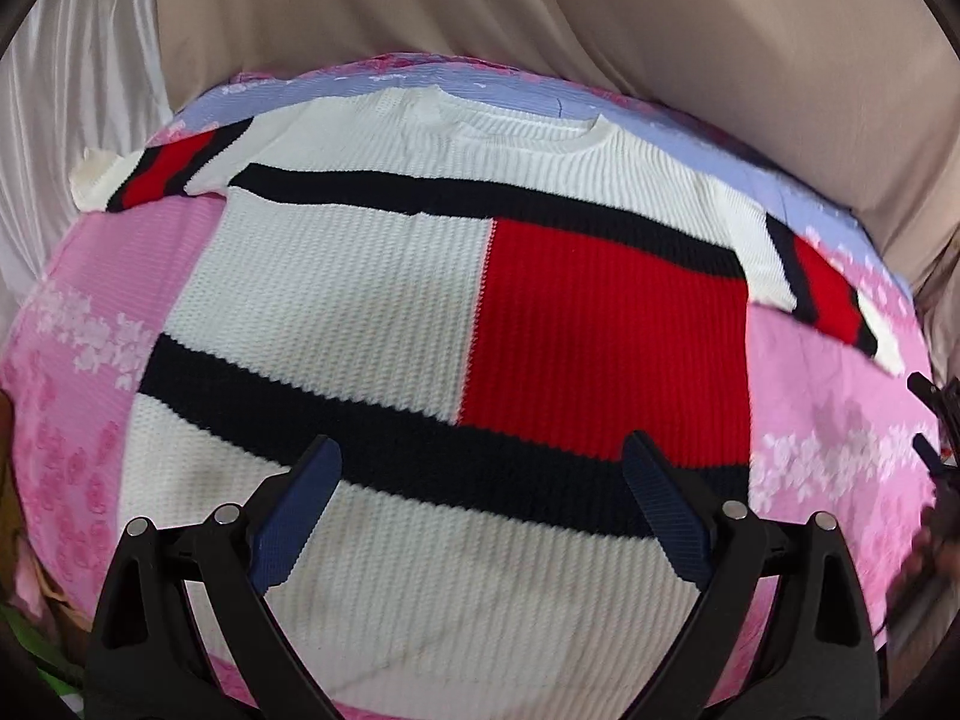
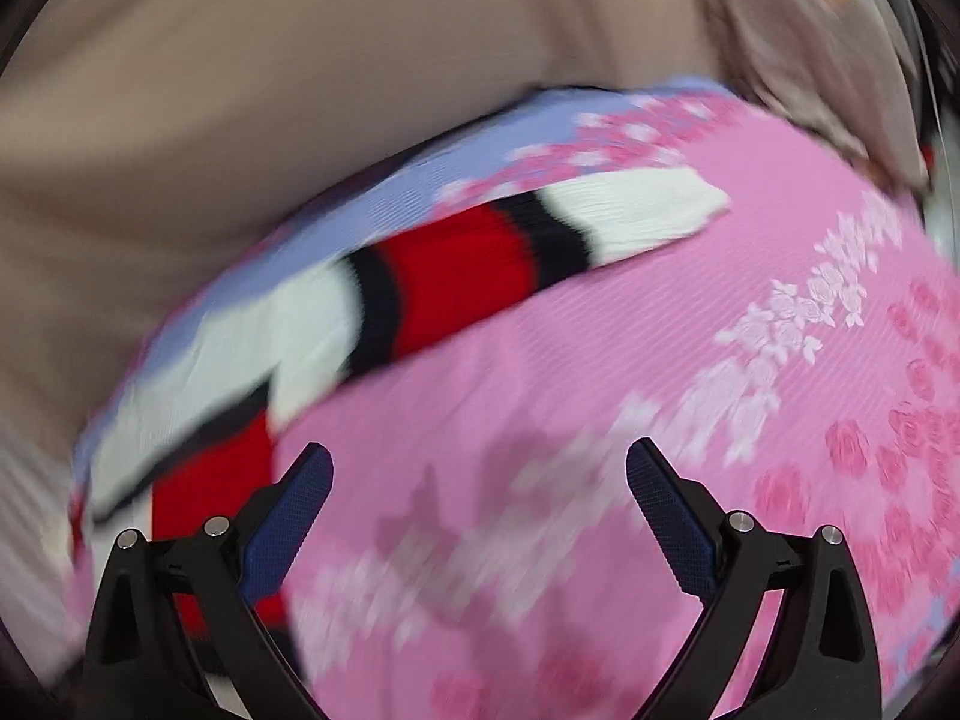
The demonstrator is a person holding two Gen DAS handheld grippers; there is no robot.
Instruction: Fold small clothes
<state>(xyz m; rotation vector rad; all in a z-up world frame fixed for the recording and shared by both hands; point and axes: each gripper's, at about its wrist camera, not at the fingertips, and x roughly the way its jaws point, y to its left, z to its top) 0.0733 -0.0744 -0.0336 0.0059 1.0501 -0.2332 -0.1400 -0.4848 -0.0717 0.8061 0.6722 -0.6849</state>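
Note:
A small knit sweater [image 1: 372,300], white with black bands and a red block, lies flat and face up on a pink flowered bedspread [image 1: 96,312], neck at the far side, both sleeves spread out. My left gripper [image 1: 483,468] is open and empty, hovering over the sweater's lower body. My right gripper [image 2: 480,474] is open and empty above the pink bedspread [image 2: 600,360], to the right of the sweater's body. The sweater's right sleeve [image 2: 480,258], with red, black and white bands, stretches across beyond it. The right wrist view is motion-blurred.
Beige curtain fabric [image 1: 480,12] hangs behind the bed, with white satin cloth [image 1: 78,90] at the left. The bedspread has a pale blue band [image 1: 690,132] along its far edge. The right gripper's tips [image 1: 936,420] show at the right edge of the left wrist view.

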